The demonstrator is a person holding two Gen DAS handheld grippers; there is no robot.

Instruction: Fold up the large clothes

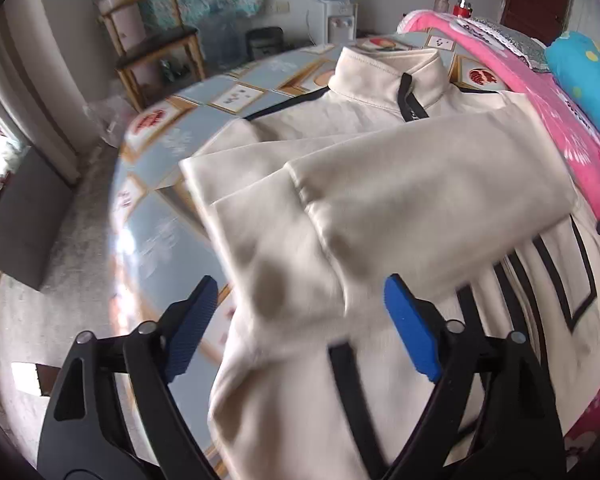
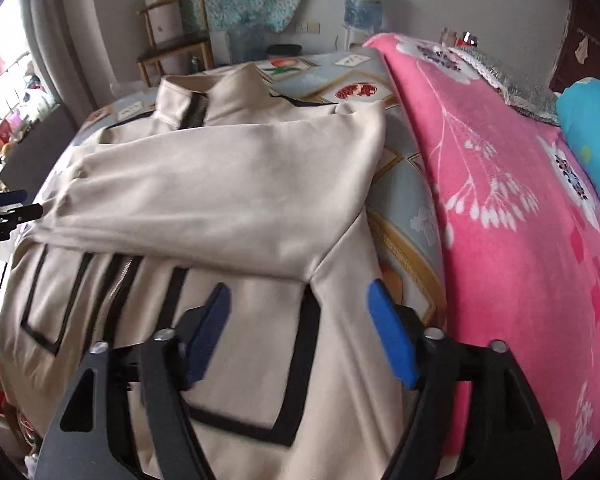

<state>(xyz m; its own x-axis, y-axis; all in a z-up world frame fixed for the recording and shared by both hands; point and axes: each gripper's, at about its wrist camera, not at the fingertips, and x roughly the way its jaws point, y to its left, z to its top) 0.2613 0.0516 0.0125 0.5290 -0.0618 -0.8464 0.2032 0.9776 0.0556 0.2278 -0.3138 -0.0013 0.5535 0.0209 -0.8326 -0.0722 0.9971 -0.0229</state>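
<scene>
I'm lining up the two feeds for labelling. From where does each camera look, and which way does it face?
Left wrist: rides the left gripper, angled down over the left side of the beige black-trimmed zip jacket; its open blue-padded fingers show.
Right wrist: rides the right gripper, angled down over the jacket's right front by the pink floral blanket; open fingers show.
Shared: jacket, blanket, wooden chair, water dispenser; each glimpses the other gripper.

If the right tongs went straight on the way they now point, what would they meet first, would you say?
Most likely the beige jacket: the open right tongs point down at its front panel, just below the folded sleeve. Depth is hard to judge.
</scene>
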